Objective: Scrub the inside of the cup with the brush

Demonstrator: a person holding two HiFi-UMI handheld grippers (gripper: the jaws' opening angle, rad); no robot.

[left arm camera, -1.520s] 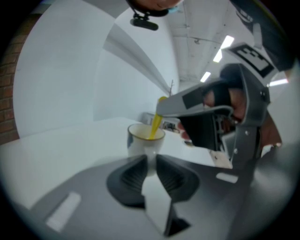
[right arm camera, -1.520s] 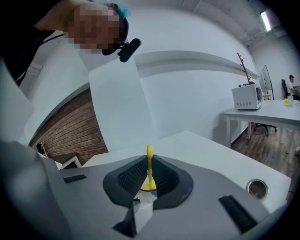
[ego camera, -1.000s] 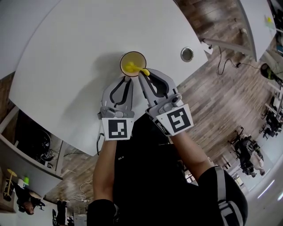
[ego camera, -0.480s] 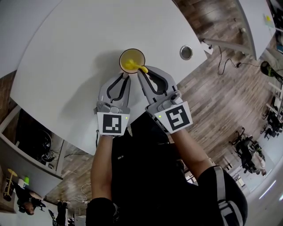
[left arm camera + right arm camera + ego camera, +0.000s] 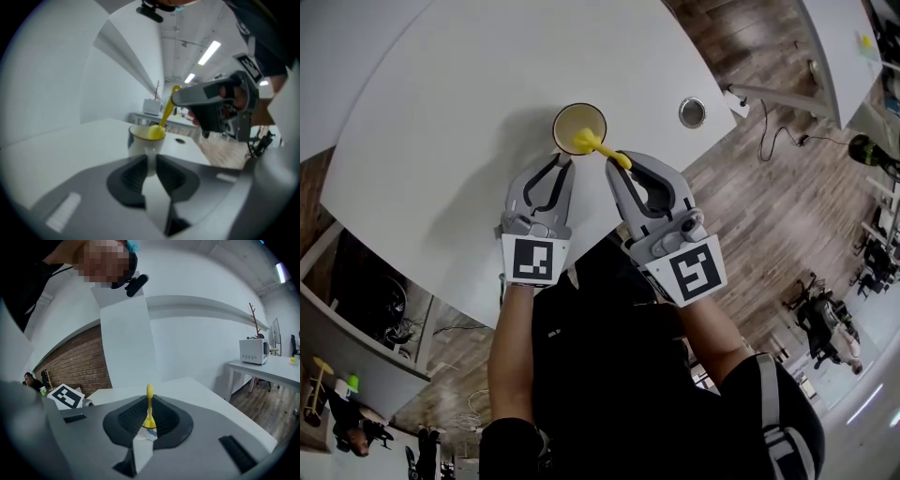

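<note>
A white cup [image 5: 579, 125] with a yellow inside stands on the white table [image 5: 459, 103]. My left gripper [image 5: 565, 160] reaches its near side, jaws nearly together on the cup's handle. In the left gripper view the cup [image 5: 142, 142] sits just beyond the fingertips, with a white strip pinched between them. My right gripper [image 5: 620, 160] is shut on the handle of the yellow brush [image 5: 600, 147]. The brush head [image 5: 156, 132] sits at the cup's mouth, level with the rim. In the right gripper view the yellow handle [image 5: 149, 405] stands upright between the pads.
A round metal grommet [image 5: 693, 112] is set in the table to the right of the cup. The table's curved edge runs just below both grippers, with wooden floor [image 5: 778, 197] beyond it. Another desk with a microwave [image 5: 253, 351] stands farther off.
The right gripper has drawn back and to the right, lifting the brush head from inside the cup to its rim. The left gripper shifted slightly left, still on the cup.
</note>
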